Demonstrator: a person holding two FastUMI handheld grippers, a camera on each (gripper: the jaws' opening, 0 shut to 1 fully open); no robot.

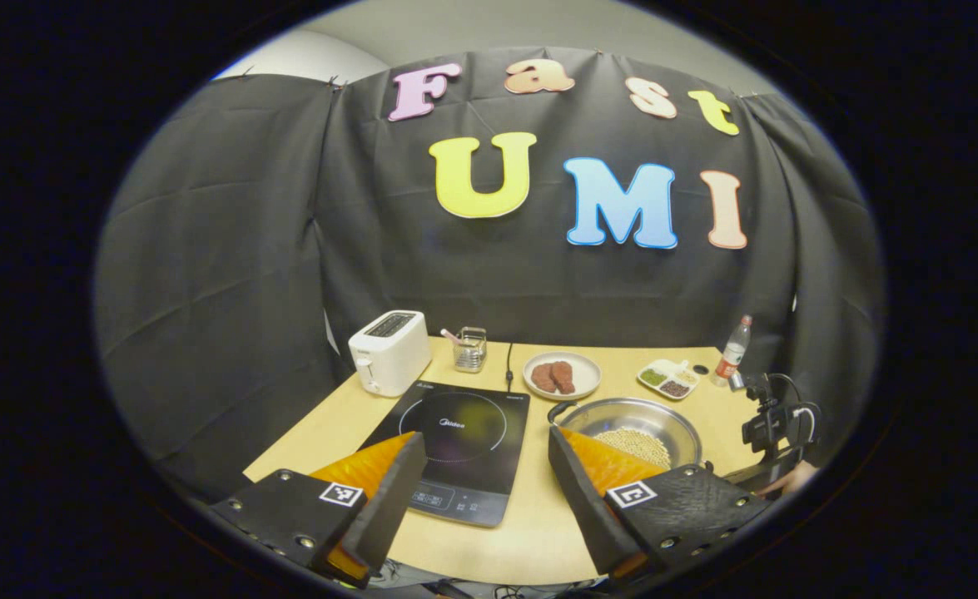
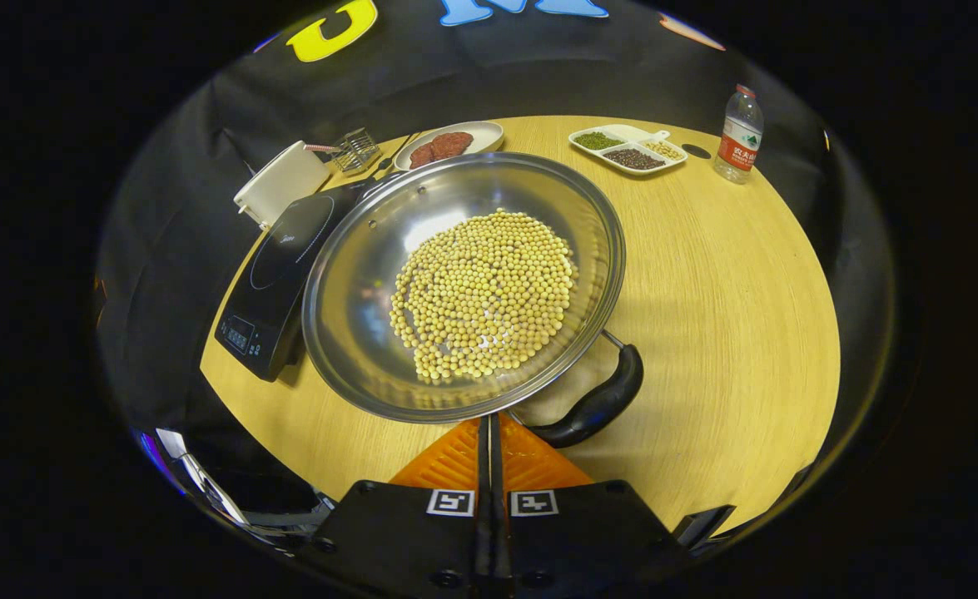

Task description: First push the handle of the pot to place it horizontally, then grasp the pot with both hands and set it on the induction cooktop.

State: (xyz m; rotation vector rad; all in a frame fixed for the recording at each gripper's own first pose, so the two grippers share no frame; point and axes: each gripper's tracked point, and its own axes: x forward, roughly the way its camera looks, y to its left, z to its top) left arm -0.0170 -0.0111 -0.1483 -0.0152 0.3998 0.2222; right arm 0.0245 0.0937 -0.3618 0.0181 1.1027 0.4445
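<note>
A steel pot (image 2: 464, 283) holding yellow soybeans (image 2: 484, 291) sits on the wooden table, right of the black induction cooktop (image 2: 280, 266). Its black handle (image 2: 597, 403) curves along the near right rim. My right gripper (image 2: 489, 428) is shut with nothing between its fingers, its tips at the pot's near rim just left of that handle. In the left gripper view my left gripper (image 1: 487, 441) hangs open above the table's front edge, with the cooktop (image 1: 455, 441) ahead and the pot (image 1: 638, 428) to the right. A small loop handle (image 1: 559, 409) shows on the pot's left side.
At the back of the table stand a white toaster (image 1: 389, 351), a wire caddy (image 1: 470, 349), a plate of meat (image 1: 562, 376), a divided dish of beans (image 1: 667, 379) and a water bottle (image 1: 732, 351). Bare table (image 2: 722, 316) lies right of the pot.
</note>
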